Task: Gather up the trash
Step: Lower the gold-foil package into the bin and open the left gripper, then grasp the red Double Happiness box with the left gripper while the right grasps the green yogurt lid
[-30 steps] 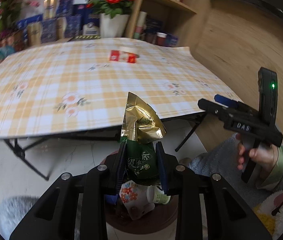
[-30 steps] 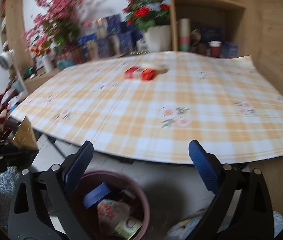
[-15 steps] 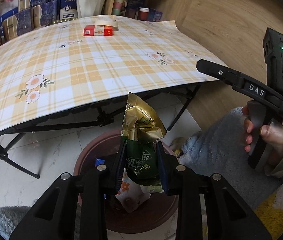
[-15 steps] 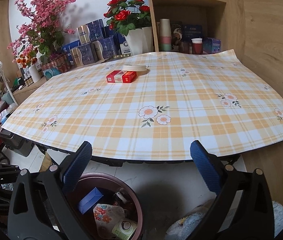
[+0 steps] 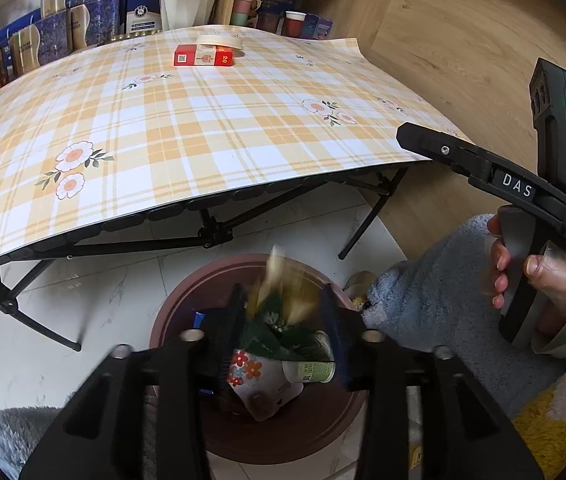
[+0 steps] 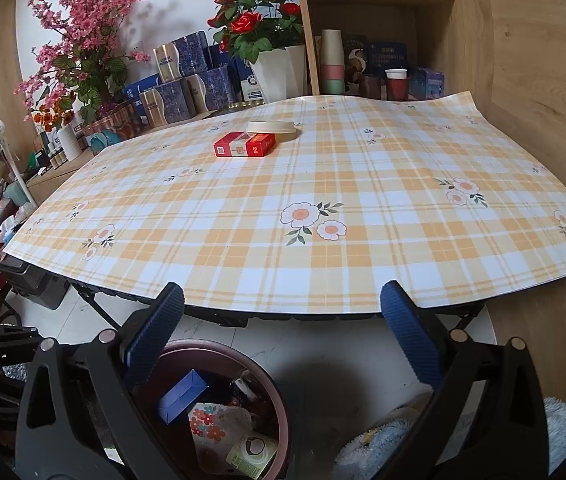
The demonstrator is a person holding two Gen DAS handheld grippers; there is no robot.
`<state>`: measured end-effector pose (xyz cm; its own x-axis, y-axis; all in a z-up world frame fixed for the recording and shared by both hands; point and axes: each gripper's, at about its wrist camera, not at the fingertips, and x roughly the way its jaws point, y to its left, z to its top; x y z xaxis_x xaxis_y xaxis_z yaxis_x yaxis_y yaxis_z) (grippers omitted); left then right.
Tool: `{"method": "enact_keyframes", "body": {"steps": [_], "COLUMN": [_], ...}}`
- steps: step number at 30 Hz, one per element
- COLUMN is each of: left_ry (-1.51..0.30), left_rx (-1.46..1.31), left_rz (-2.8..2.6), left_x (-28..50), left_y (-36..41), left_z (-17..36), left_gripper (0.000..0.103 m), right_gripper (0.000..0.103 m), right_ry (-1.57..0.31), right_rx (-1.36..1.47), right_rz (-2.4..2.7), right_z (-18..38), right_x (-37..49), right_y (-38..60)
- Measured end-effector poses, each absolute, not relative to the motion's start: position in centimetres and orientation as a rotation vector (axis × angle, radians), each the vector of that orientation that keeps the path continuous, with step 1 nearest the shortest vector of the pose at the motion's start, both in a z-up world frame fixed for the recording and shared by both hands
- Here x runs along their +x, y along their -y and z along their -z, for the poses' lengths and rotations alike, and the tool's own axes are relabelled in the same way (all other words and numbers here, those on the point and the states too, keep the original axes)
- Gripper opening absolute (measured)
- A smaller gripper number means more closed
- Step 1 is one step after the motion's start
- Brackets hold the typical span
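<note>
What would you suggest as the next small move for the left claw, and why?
Probably lift the left claw clear. Its jaws are opening and the green-and-gold wrapper is blurred, dropping free between them over the bin; a red pack waits on the table.

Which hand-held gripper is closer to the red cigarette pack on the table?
Neither clearly. The left hand-held gripper and right hand-held gripper both sit off the table's near edge, above the bin, well short of the red pack.
</note>
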<state>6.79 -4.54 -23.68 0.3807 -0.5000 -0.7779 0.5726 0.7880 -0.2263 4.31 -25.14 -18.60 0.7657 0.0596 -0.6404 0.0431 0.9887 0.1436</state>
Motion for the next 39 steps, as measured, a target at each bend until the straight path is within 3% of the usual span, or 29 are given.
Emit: {"method": "enact_keyframes", "body": {"steps": [1,3,7,10,32,39], "left_ry": [-0.958,-0.946,-0.911,-0.872,-0.904,-0.859], "left_rx": [0.088,0.08,0.052,0.028,-0.06,-0.077], "left_rz": [0.67,0.646,0.581,0.551,0.457,0.452], "left_x": [6.8,6.8,6.9,6.8,8.4,12.4], "left_y": [4.5,4.2,3.4,2.6,0.7,0.8], "left_z": [23.6,23.5,22.8,22.0,22.3,20.1], "left_gripper": [0.063,0.067,0.088,0.093,0.095,0.095], "right_gripper": [0.097,0.097,0.097,0.097,0.097,0.097], "right_ry": [-0.701,-0.703,-0.707,-0.711,-0.745,-0.725], "right_rx": [0.156,0.156,0.153,0.161,0.181,0.206], "right_rz": [-0.008,-0.008,-0.008,-0.004,0.011,0.048], "right_z": [18.6,18.7,18.7,18.8,19.8,18.2], "right_x": [4.3,4.3,4.4,4.4,5.3,7.6], "right_y": [25.1,25.1,25.1,25.3,26.0,28.8]}}
